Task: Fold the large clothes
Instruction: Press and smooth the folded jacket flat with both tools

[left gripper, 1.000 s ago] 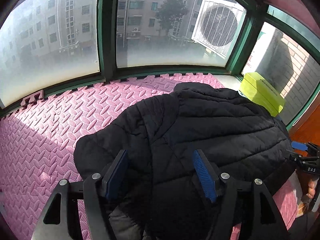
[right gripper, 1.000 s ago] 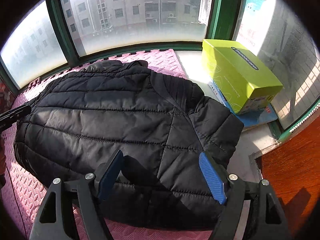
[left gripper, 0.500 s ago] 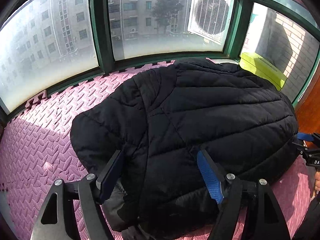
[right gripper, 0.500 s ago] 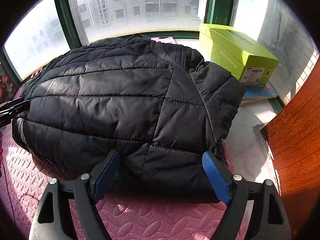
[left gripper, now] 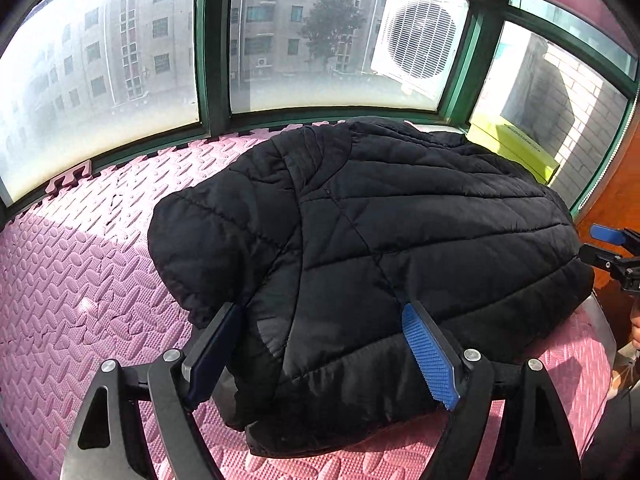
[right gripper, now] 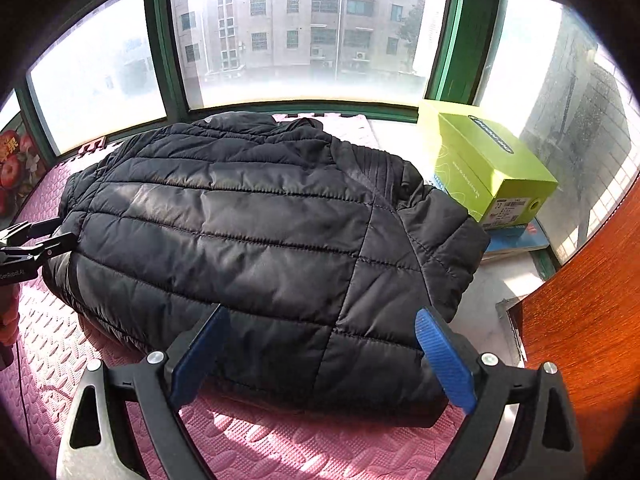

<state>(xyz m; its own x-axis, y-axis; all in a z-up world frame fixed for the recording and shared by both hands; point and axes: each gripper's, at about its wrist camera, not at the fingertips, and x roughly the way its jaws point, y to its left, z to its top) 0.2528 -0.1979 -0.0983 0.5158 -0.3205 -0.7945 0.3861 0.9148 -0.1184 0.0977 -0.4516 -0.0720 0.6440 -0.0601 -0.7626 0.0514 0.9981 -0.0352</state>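
Observation:
A black quilted jacket lies folded in a thick bundle on the pink foam mat. My left gripper hovers at the bundle's near left edge. Its jaws are opening, and the jacket's hem lies between the blue pads without being pressed. My right gripper stands at the near right edge, its jaws also opening wide either side of the hem with no grip. Each gripper shows at the other view's border: the left gripper, the right gripper.
A lime-green shoebox sits on a blue book by the right window. A reddish wooden panel bounds the right side. Green-framed windows ring the far edge. A fruit picture stands at far left.
Both pairs of jaws have spread wider. Both cameras have drawn back toward the jacket's near edge, and the jacket now lies settled on the mat with more pink mat showing in front.

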